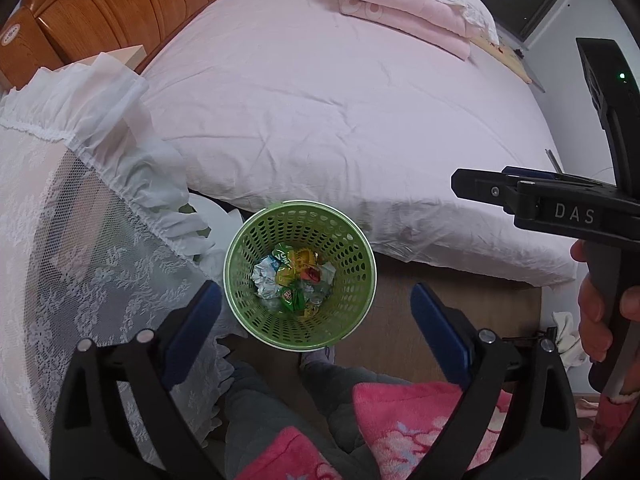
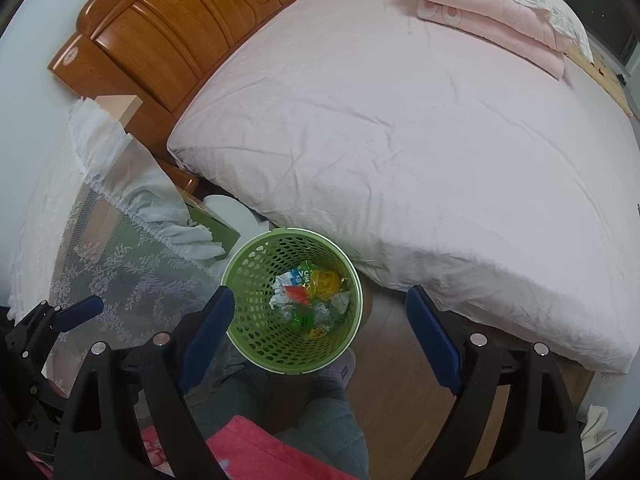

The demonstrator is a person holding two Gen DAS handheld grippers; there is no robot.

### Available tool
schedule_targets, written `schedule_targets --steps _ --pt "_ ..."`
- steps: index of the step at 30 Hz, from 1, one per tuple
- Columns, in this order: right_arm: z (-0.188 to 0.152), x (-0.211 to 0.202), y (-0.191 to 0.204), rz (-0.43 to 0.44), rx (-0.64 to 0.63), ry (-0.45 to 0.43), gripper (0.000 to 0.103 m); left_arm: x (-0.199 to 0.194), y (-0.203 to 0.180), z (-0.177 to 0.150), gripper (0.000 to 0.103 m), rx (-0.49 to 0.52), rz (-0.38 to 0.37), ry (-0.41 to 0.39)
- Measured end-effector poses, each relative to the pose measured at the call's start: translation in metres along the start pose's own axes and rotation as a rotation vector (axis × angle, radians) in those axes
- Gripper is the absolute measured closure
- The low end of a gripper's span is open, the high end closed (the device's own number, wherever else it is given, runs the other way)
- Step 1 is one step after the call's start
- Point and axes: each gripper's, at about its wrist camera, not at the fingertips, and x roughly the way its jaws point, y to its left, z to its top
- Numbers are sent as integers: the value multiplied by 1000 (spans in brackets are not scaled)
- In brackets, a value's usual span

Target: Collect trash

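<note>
A green perforated waste basket (image 1: 240, 276) stands on the floor beside the bed and also shows in the right wrist view (image 2: 248, 320). Crumpled wrappers and paper (image 1: 294, 276) lie inside it, seen too in the right wrist view (image 2: 310, 294). My left gripper (image 1: 316, 312) is open and empty, hovering above the basket. My right gripper (image 2: 320, 320) is open and empty, also above the basket. The right gripper shows from the side in the left wrist view (image 1: 500, 192), to the right. A left gripper finger (image 2: 78, 312) shows at the left edge of the right wrist view.
A bed with a pale pink sheet (image 1: 320, 100) fills the area behind the basket, with folded pink bedding (image 1: 404, 12) at its far end. A wooden headboard (image 1: 120, 0) is at upper left. A lace-covered stand (image 1: 80, 260) is left of the basket. The person's legs (image 1: 340, 380) are below.
</note>
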Motion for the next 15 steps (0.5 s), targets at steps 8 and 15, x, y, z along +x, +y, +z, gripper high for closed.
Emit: schedule_targets --steps 8,15 --pt "-3 1 -2 6 5 0 16 -11 16 0 12 -76 29 -23" --pt "3 0 21 33 -48 -6 16 -52 55 0 11 -198 155 -140"
